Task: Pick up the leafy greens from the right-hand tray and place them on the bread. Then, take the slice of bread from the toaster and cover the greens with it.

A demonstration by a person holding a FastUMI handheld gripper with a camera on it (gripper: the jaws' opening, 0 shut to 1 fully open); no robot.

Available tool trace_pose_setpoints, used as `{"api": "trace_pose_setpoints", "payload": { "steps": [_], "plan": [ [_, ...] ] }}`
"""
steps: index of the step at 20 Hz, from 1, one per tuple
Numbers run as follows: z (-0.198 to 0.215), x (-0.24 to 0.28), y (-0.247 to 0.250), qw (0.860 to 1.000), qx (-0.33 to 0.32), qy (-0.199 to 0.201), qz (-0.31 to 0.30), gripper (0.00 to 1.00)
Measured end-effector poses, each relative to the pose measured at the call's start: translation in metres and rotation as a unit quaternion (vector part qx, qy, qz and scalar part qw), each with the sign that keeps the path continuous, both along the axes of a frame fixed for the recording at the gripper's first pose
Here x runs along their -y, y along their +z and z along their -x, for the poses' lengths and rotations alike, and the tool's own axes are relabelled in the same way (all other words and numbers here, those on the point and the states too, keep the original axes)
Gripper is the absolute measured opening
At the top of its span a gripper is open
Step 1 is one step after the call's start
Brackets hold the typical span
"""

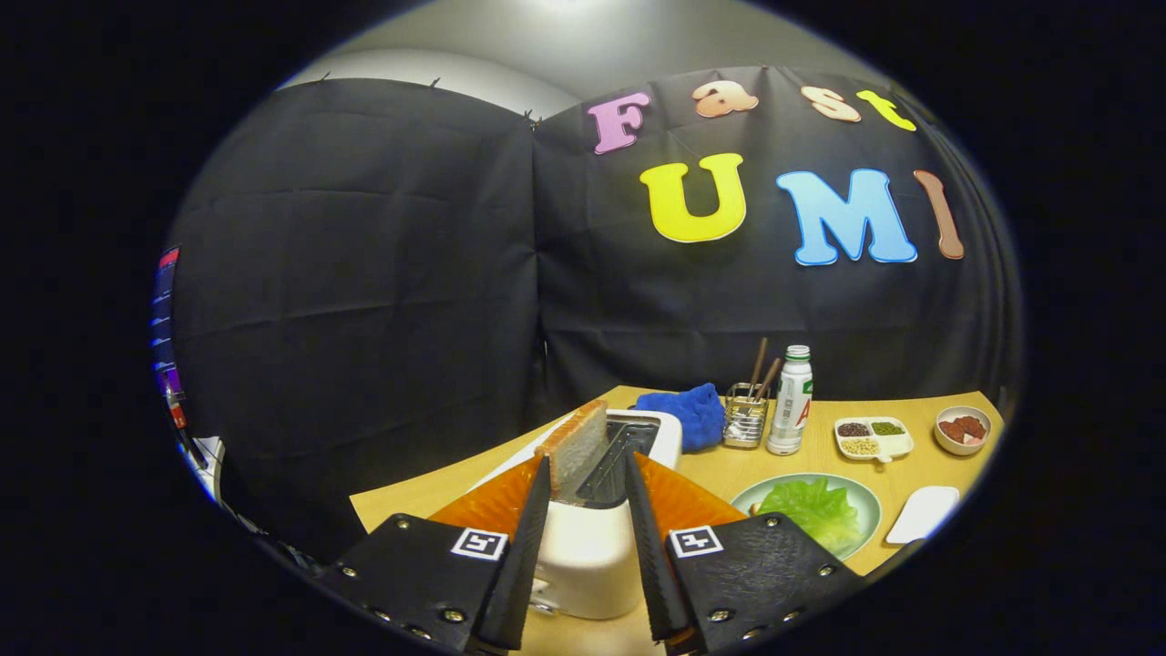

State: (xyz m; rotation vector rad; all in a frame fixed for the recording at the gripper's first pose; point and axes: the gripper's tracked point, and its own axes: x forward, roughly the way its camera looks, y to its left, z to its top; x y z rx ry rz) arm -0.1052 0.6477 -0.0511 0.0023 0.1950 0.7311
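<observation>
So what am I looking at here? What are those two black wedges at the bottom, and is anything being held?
Those black wedges are the two fingers of a hand-held gripper; a person carries it, no robot arm is involved. The camera rides on the gripper and looks forward along the fingers, which explains the round, bulging picture.

The jaws stand open around a white toaster. A slice of bread sticks up from its slot, close by the left finger, but both fingers are not pressing on it, so nothing is held.

To the right on the wooden table is a green plate with leafy greens on it. Beyond lie a blue cloth, a small holder with chopsticks, a white bottle, a divided dish of beans and a small bowl.
</observation>
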Motion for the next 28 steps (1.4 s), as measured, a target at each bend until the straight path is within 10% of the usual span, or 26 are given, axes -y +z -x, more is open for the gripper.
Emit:
{"api": "trace_pose_setpoints", "payload": {
  "steps": [11, 15, 28],
  "plan": [
    [-0.03, -0.034, -0.012, 0.995, 0.025, -0.085, 0.042, 0.5],
    [-0.032, -0.042, -0.017, 0.993, 0.039, -0.102, 0.036, 0.17],
    [-0.033, -0.041, 0.019, 0.997, 0.047, -0.067, -0.016, 0.02]
  ]
}}
